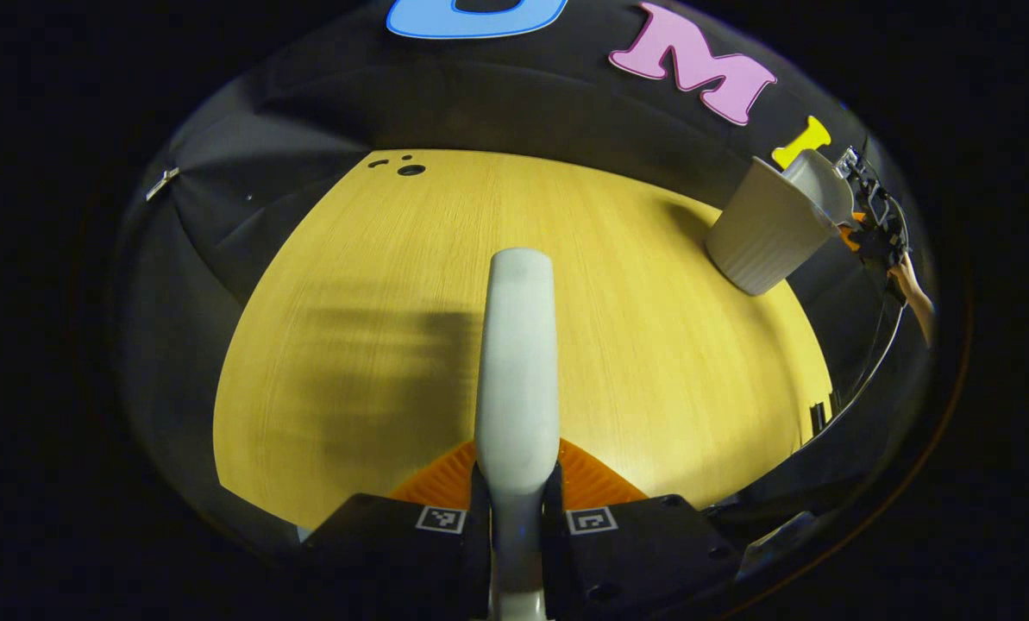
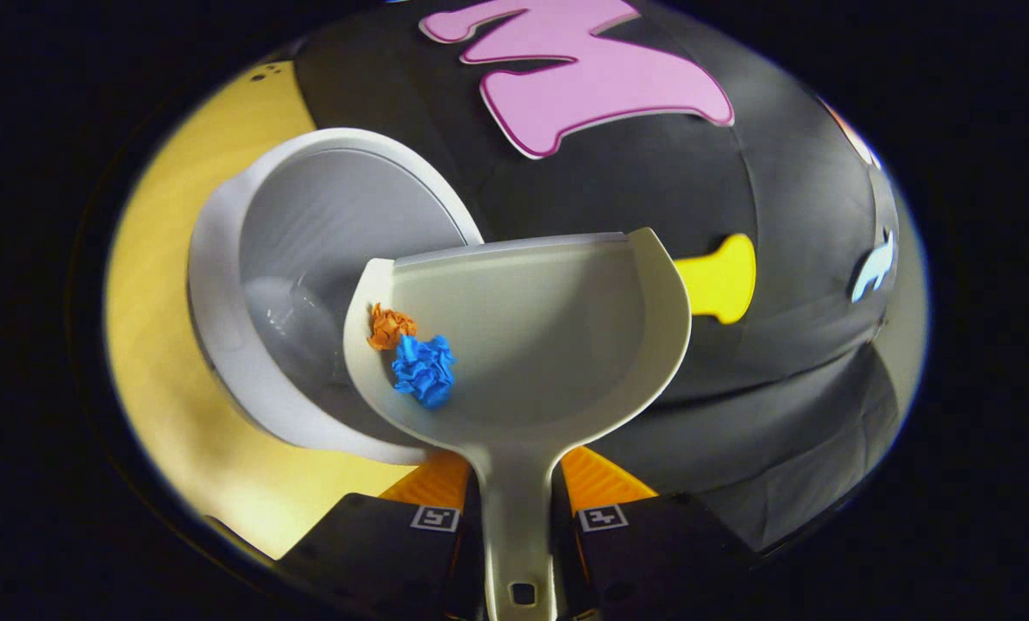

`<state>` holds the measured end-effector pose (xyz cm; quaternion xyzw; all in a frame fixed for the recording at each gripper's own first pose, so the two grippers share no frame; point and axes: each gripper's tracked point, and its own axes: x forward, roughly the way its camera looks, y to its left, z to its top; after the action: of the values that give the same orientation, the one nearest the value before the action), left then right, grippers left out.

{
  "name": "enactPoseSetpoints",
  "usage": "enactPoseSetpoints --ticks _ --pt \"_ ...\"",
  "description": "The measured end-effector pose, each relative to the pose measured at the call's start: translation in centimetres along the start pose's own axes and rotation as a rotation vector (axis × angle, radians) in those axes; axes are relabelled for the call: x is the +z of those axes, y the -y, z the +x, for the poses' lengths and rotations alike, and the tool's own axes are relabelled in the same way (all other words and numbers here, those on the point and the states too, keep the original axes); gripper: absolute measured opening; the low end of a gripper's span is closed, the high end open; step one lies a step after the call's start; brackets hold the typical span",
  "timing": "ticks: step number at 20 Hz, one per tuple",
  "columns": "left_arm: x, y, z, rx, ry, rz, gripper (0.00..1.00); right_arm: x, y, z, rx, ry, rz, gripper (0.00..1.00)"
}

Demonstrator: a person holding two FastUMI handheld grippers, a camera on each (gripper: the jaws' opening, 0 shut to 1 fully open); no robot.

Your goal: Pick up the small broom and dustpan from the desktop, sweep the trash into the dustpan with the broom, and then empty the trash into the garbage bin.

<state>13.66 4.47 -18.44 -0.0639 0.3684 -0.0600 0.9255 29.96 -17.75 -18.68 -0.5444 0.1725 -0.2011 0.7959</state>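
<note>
**Tipping the trash into the bin**

Left gripper view: the left gripper (image 1: 516, 509) is clamped on the broom handle (image 1: 518, 362) above the desktop (image 1: 350, 285); the garbage bin (image 1: 768, 233) stands far right.

Right gripper view: the right gripper (image 2: 518, 517) pinches the dustpan (image 2: 549, 336) handle beside the bin's mouth. Orange scrap (image 2: 389, 326) and blue scrap (image 2: 423, 369) sit at its left wall; tilt further left, over the opening.

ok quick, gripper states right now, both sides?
Left gripper: closed on the broom handle.
Right gripper: closed on the dustpan handle, pan held over the garbage bin, paper scraps inside.
</note>
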Motion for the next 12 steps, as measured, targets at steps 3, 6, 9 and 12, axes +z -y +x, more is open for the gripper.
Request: enactPoseSetpoints --ticks 3,6,9,12 --pt "-0.2 0.8 0.2 -0.027 -0.007 -0.020 0.28 -1.1 1.0 -0.5 -0.060 0.067 -0.119 0.35" --pt "-0.4 0.9 0.6 -0.034 -0.021 -0.016 0.28 -3.7 2.5 0.5 -0.092 0.093 -0.195 0.35" --pt "-0.6 0.9 1.0 -0.036 -0.030 -0.013 0.28 -6.1 3.2 2.1 -0.102 0.099 -0.240 0.35" --pt "-0.3 0.8 1.1 -0.033 -0.032 -0.002 0.28 -4.8 2.8 1.3 -0.104 0.098 -0.256 0.35"
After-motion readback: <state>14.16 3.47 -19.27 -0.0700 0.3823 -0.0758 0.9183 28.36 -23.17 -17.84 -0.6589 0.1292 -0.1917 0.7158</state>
